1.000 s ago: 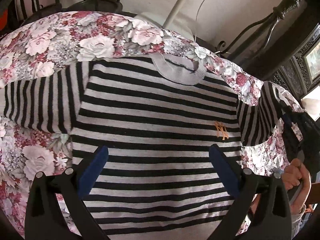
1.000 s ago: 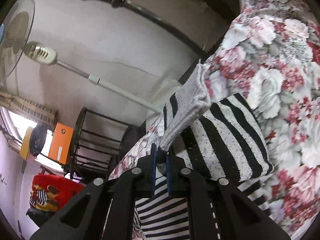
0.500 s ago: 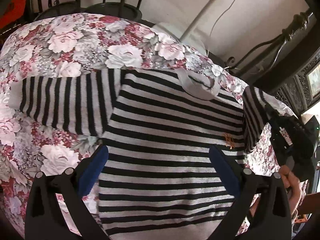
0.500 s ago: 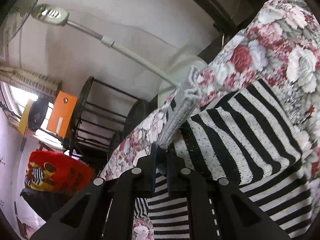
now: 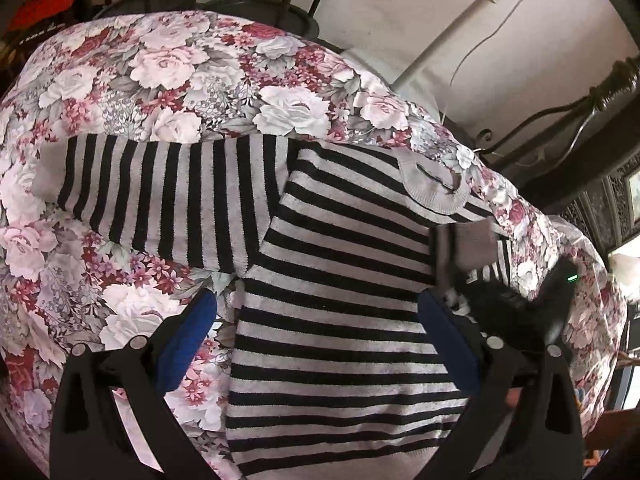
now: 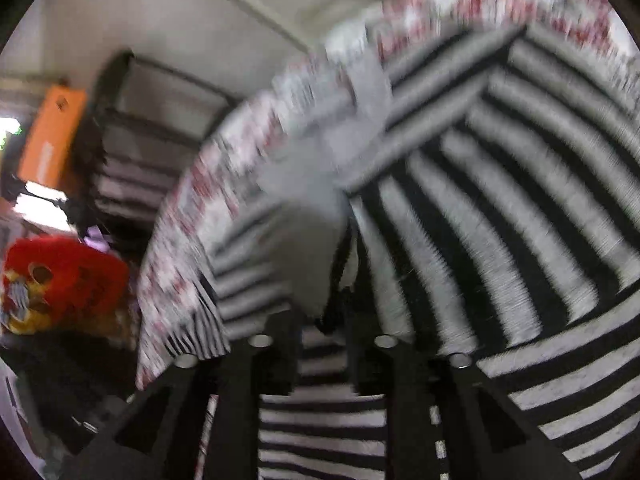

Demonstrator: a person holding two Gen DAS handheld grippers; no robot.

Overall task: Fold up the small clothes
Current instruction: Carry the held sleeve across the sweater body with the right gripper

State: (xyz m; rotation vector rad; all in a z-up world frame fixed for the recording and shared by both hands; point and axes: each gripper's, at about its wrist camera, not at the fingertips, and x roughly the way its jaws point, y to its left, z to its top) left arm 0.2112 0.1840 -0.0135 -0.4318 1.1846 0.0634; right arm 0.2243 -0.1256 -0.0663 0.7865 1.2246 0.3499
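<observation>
The left tool (image 5: 316,344) gapes wide and empty above the black-and-grey striped knit sweater (image 5: 344,320) on the flowery sheet (image 5: 200,64). Only the blurry right view shows the right tool (image 6: 324,344) opening, the grey cuff (image 6: 304,248) loose between its pads.

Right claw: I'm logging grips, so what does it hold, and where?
The right claw is opening at the sweater sleeve's grey cuff; blur hides any remaining grip.

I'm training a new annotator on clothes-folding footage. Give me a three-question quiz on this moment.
1. True or false: the left gripper is clamped on the striped sweater.
2. Which sleeve is folded over the sweater's body: (a) the one by the right gripper, (b) the far one, (c) both?
3. What pattern has the cloth under the sweater?

Key: 1 false, its jaws stand wide open above it. 2 (a), as the right gripper's jaws open off the cuff. 3 floral.
</observation>
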